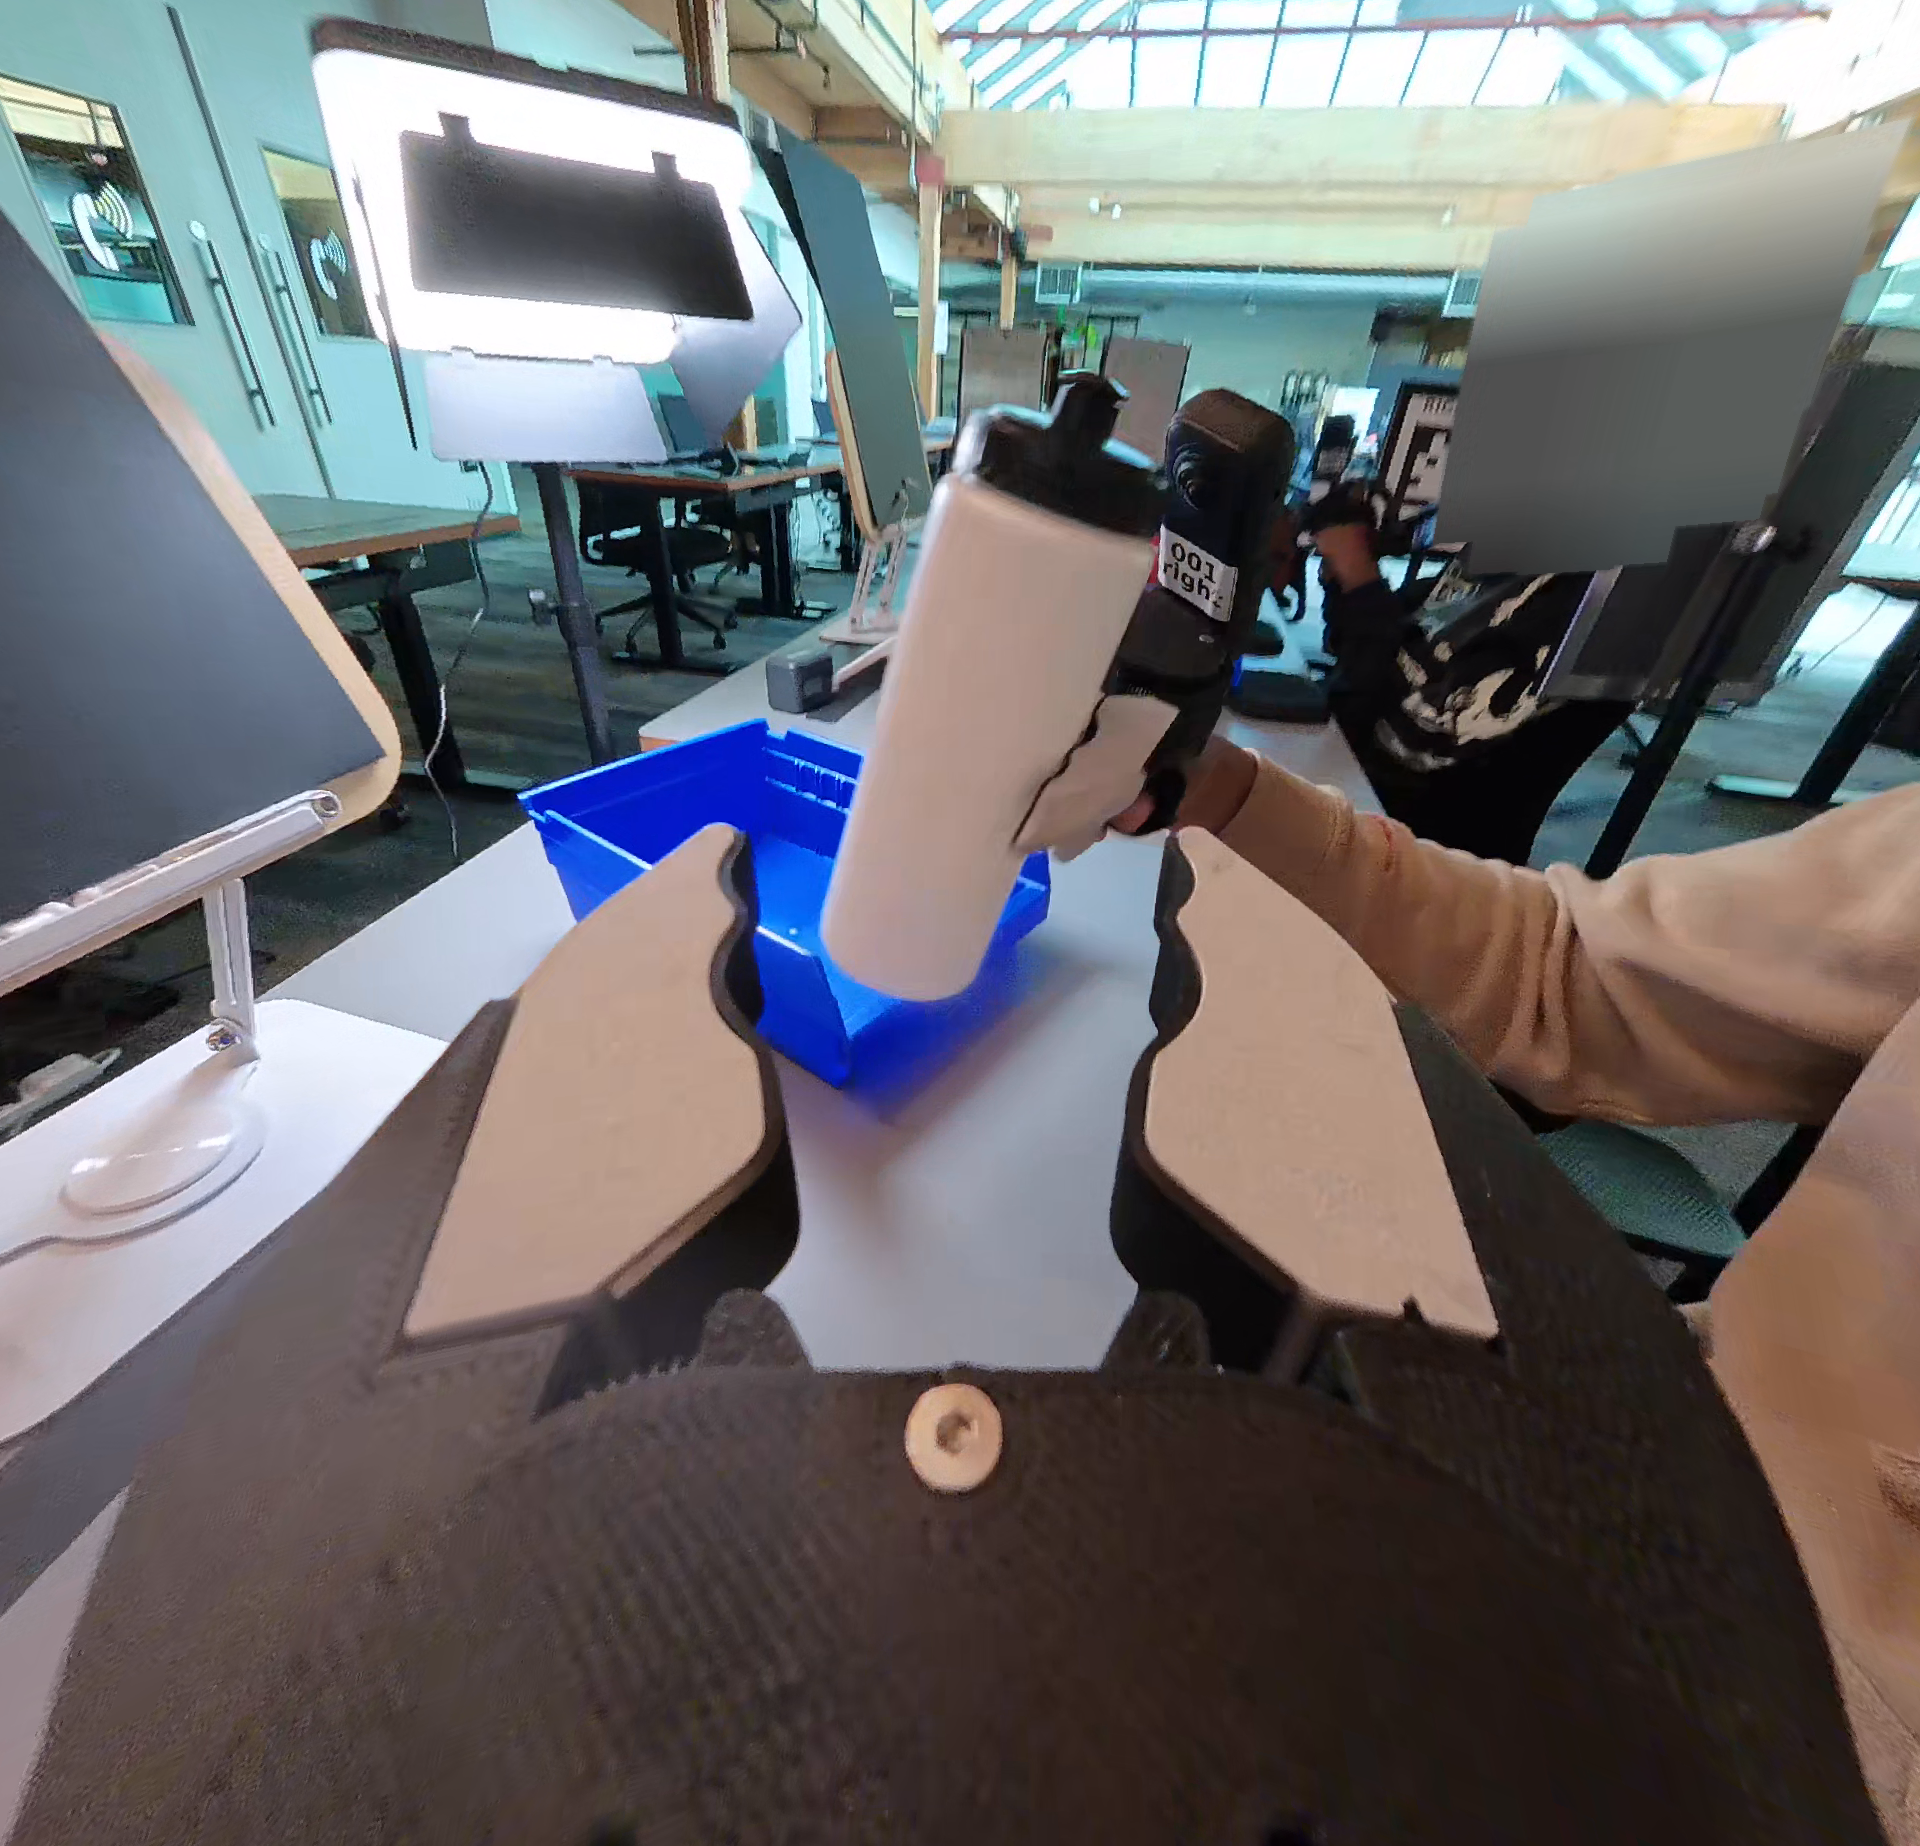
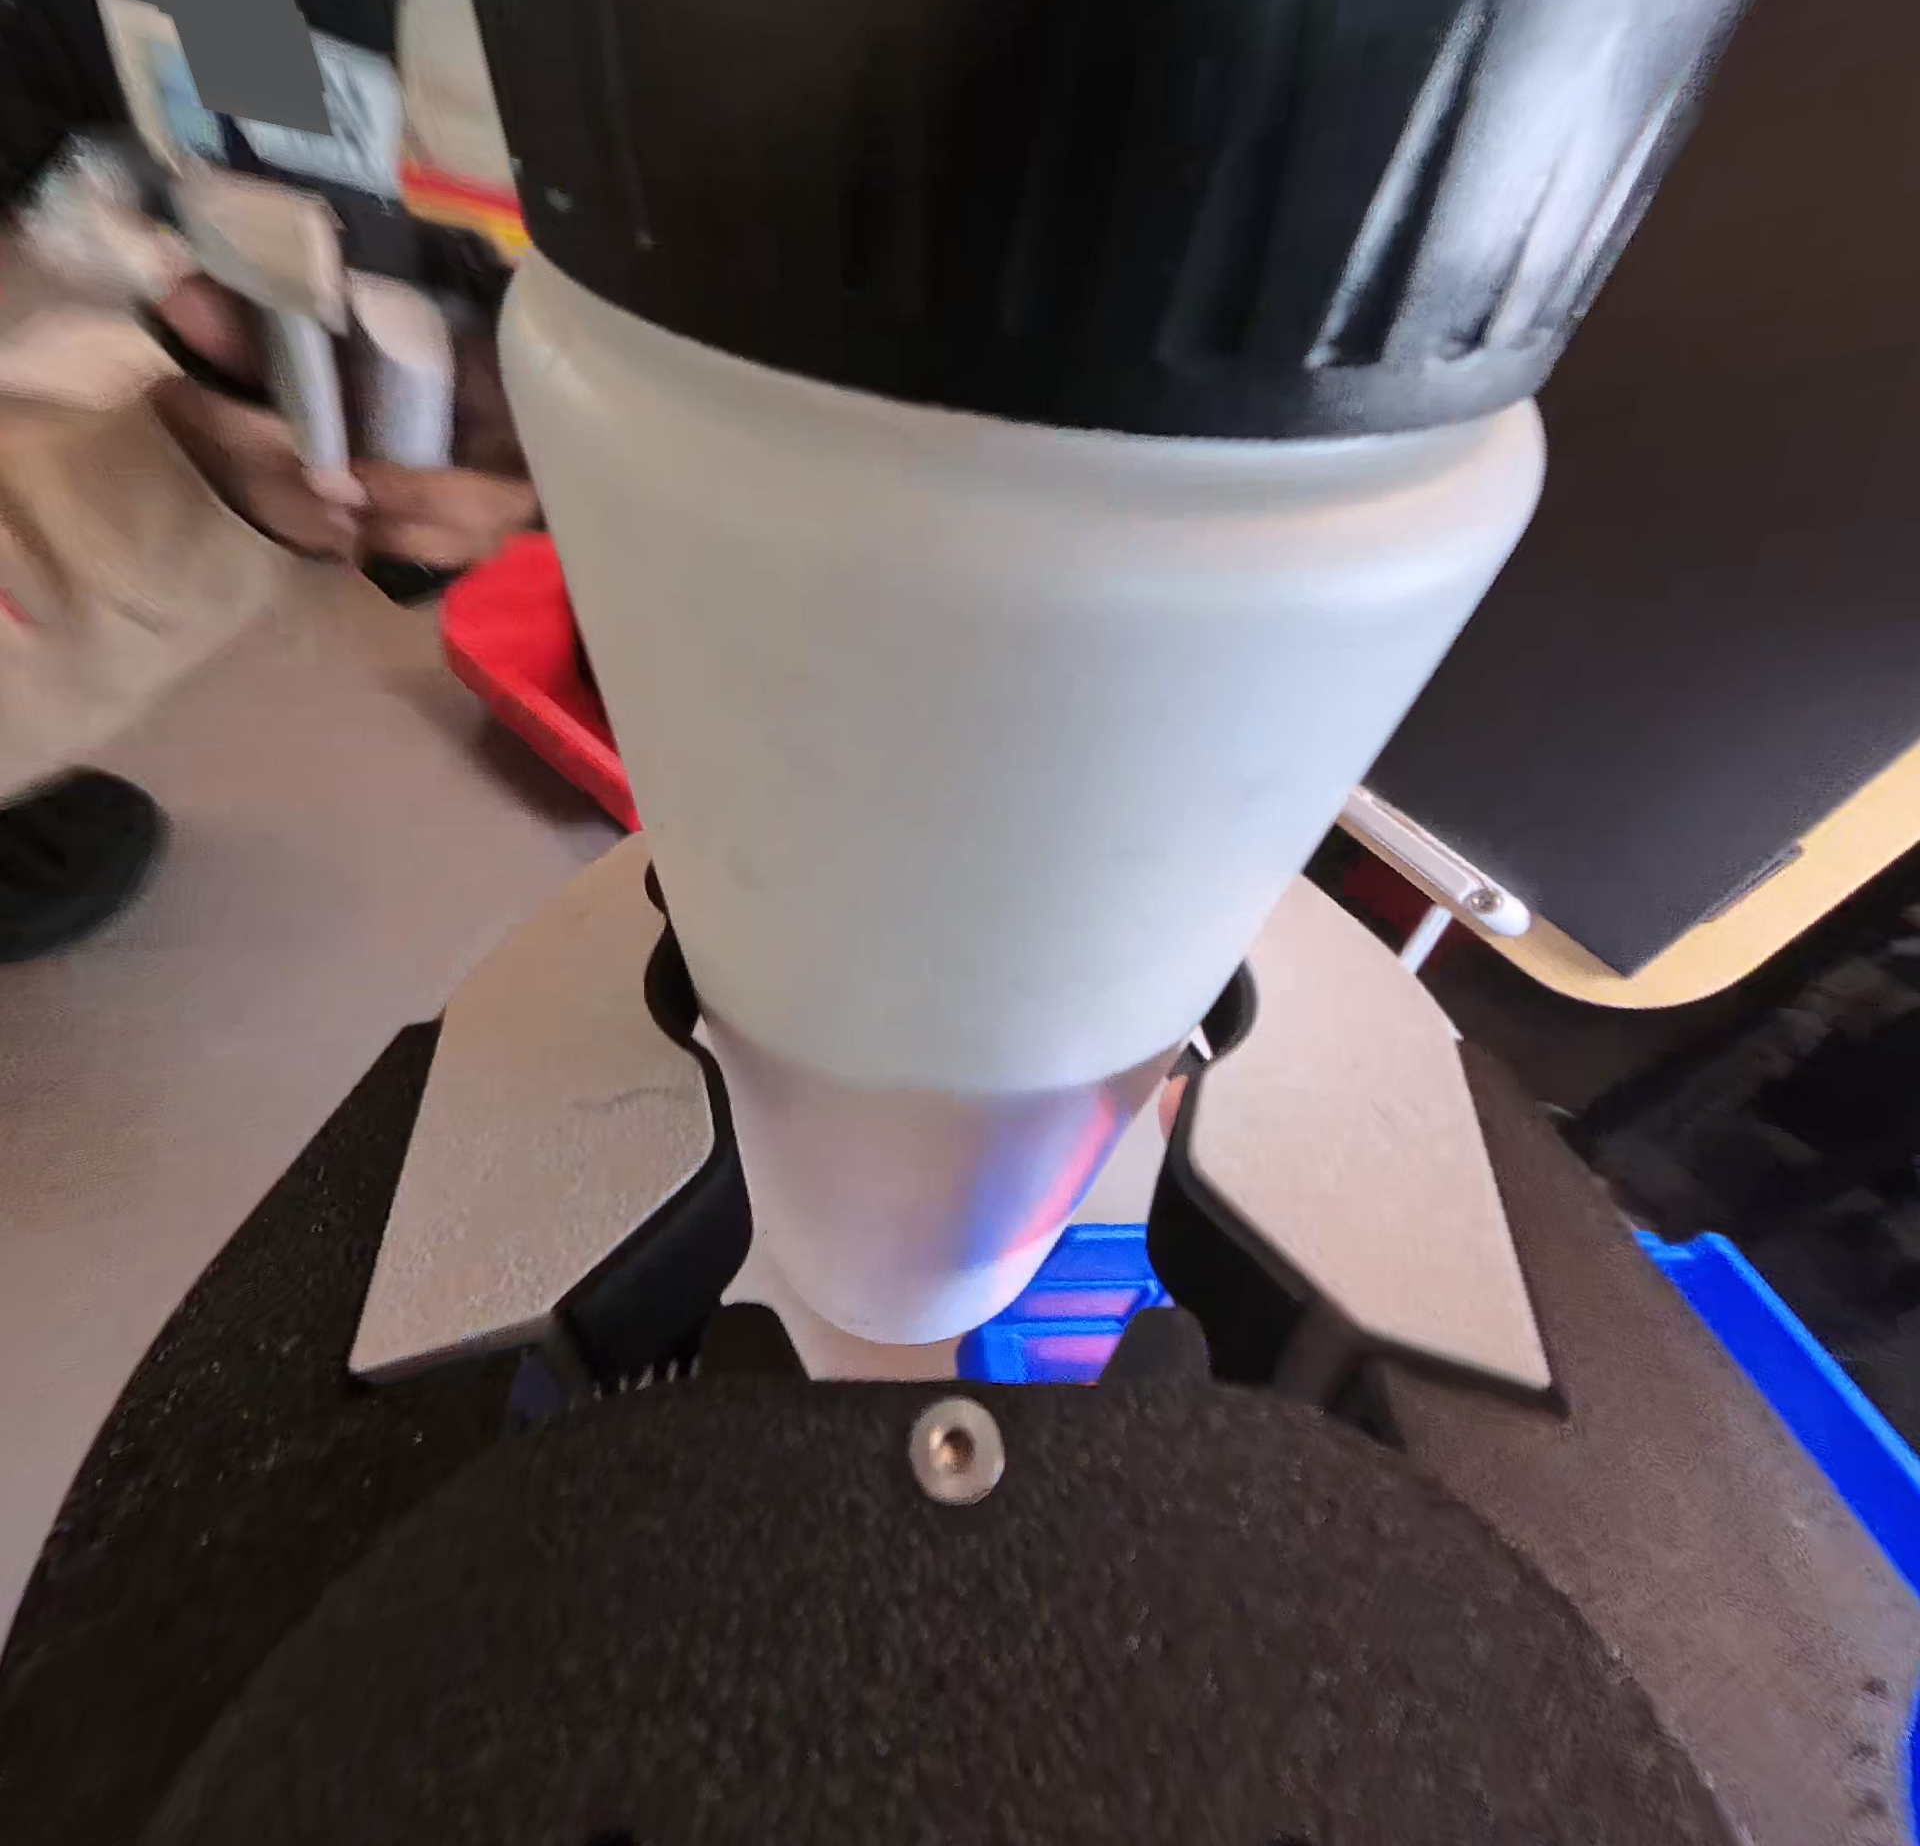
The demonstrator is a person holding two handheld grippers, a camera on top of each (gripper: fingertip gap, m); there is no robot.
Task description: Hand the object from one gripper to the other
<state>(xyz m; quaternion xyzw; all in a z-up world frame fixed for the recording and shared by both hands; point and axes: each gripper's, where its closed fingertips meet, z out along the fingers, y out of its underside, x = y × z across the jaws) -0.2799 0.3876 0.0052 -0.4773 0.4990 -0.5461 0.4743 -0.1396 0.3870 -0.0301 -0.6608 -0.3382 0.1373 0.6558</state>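
Above a white table (image 1: 935,1225) and blue bin (image 1: 665,809), the right gripper (image 2: 951,1027) clamps a tilted white bottle (image 1: 966,716). The left gripper (image 1: 951,923) waits spread wide and empty; releasing too soon would likely drop the bottle.

White bottle (image 1: 977,716) tilted, above blue bin (image 1: 665,809)

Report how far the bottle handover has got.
Done: the right claw has the white bottle clamped and lifted, tilted above the blue bin. In hand: the bottle is held out in front of the left claw. Left: the left claw is open and empty, so it must close on the bottle before the right lets go.
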